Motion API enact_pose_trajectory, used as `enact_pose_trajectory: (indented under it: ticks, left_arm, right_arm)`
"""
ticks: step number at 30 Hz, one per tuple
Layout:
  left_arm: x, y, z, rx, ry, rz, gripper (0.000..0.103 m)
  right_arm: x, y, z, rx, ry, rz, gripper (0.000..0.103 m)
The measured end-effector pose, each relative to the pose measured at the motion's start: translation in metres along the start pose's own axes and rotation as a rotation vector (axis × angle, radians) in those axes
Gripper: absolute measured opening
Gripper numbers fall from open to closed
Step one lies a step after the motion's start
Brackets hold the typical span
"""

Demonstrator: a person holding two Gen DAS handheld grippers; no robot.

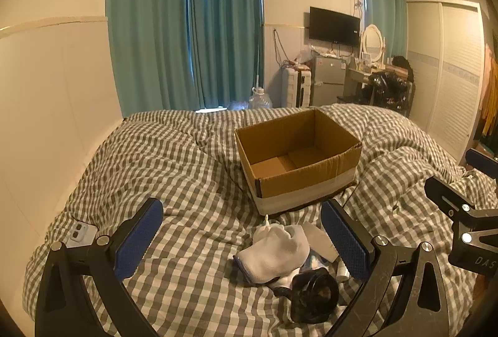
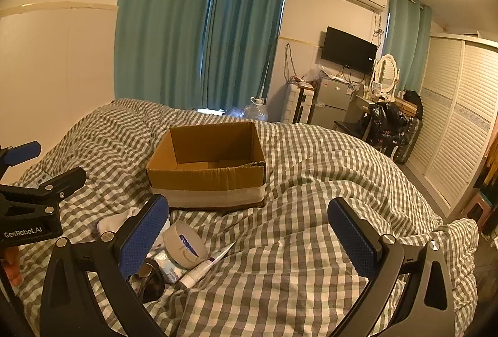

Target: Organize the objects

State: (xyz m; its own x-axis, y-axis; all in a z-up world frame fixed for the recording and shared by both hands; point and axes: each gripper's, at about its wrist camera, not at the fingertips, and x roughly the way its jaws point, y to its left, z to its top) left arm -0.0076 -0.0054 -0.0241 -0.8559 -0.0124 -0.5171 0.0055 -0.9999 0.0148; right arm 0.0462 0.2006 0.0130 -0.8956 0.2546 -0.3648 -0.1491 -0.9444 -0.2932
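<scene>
An open, empty cardboard box (image 1: 298,156) stands on the checked bed; it also shows in the right wrist view (image 2: 207,162). In front of it lies a small pile: a white sock (image 1: 274,253), a black tape roll (image 1: 314,293), a pale tape roll (image 2: 183,243), a white tube (image 2: 205,268) and a dark roll (image 2: 152,281). My left gripper (image 1: 242,240) is open above the pile, holding nothing. My right gripper (image 2: 249,240) is open and empty over bare quilt, right of the pile.
A checked quilt (image 1: 174,168) covers the bed, with folds at the right (image 2: 358,181). A white remote-like device (image 1: 79,232) lies at the left. A wall runs along the left. Curtains, a fridge, a dresser and a wardrobe (image 2: 460,125) stand beyond the bed.
</scene>
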Motion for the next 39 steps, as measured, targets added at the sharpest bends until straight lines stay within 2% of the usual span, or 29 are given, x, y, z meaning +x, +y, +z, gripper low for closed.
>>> enact_pose_trajectory:
  ticks: [8, 11, 16, 20, 24, 26, 29, 32, 36, 39]
  left_arm:
    - [0.038, -0.004, -0.015, 0.012, 0.114, -0.013, 0.103]
    - [0.051, -0.013, -0.023, 0.039, 0.158, -0.04, 0.103]
    - [0.079, -0.025, -0.037, 0.078, 0.245, -0.036, 0.101]
    - [0.099, -0.03, -0.044, 0.072, 0.314, -0.09, 0.09]
    - [0.119, -0.031, -0.051, 0.024, 0.385, -0.195, 0.066]
    - [0.118, -0.026, -0.05, -0.014, 0.386, -0.214, 0.062]
    - [0.108, -0.012, -0.04, -0.063, 0.342, -0.209, 0.061]
    - [0.098, 0.001, -0.027, -0.057, 0.295, -0.166, 0.061]
    - [0.098, 0.012, -0.015, 0.003, 0.244, -0.044, 0.061]
    - [0.108, 0.019, -0.016, -0.001, 0.255, -0.024, 0.061]
  right_arm:
    - [0.025, -0.001, -0.011, -0.009, 0.059, 0.001, 0.103]
    - [0.036, -0.003, -0.016, -0.008, 0.088, 0.005, 0.103]
    - [0.052, -0.001, -0.024, -0.012, 0.136, 0.026, 0.103]
    - [0.07, -0.001, -0.03, -0.006, 0.187, 0.058, 0.103]
    - [0.086, -0.001, -0.037, 0.003, 0.242, 0.102, 0.1]
    - [0.091, 0.001, -0.039, 0.005, 0.265, 0.129, 0.098]
    - [0.102, 0.007, -0.038, 0.007, 0.297, 0.171, 0.097]
    - [0.117, 0.022, -0.036, -0.054, 0.331, 0.174, 0.093]
    - [0.14, 0.045, -0.043, -0.138, 0.406, 0.202, 0.082]
    - [0.153, 0.058, -0.048, -0.178, 0.453, 0.23, 0.075]
